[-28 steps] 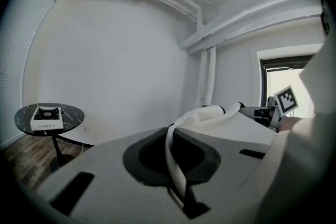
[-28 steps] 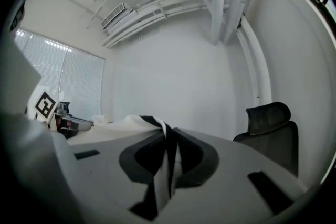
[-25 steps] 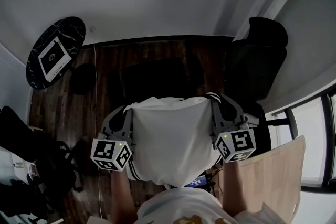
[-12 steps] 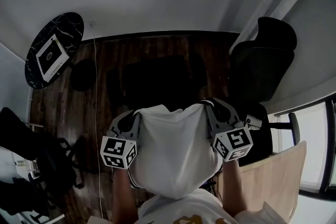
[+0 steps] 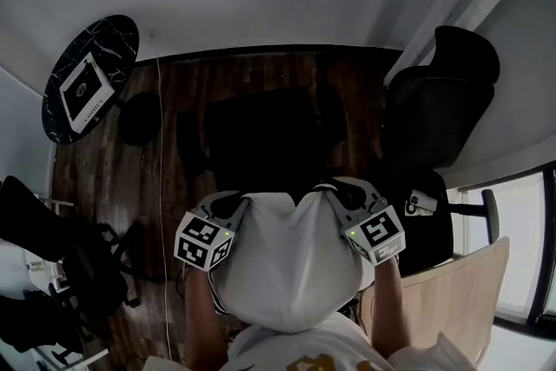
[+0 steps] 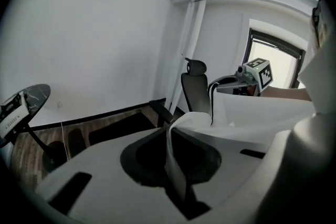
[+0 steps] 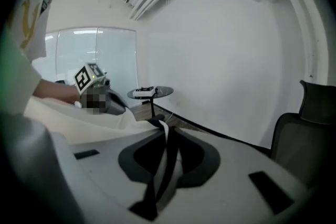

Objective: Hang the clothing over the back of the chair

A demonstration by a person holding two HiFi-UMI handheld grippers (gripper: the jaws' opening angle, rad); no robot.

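Observation:
A white garment point(image 5: 291, 269) with dark trim hangs in a sagging fold between my two grippers, just in front of the person's body. My left gripper point(image 5: 241, 202) is shut on its left top edge, and the white cloth point(image 6: 176, 165) is pinched in the jaws. My right gripper point(image 5: 328, 194) is shut on the right top edge, where a black-trimmed strip point(image 7: 164, 162) runs through the jaws. A dark chair point(image 5: 269, 130) stands on the wooden floor directly beyond the garment. Whether the cloth touches the chair cannot be told.
A round black marble table point(image 5: 117, 43) carrying a white device stands at the far left by the wall. A black office chair point(image 5: 439, 104) is at the right. A light wooden panel point(image 5: 460, 291) is at the lower right, and dark equipment point(image 5: 61, 265) at the lower left.
Both grippers have sunk with the garment and come closer together. The cloth, stretched flat before, now sags between them, and more of the dark chair shows beyond it.

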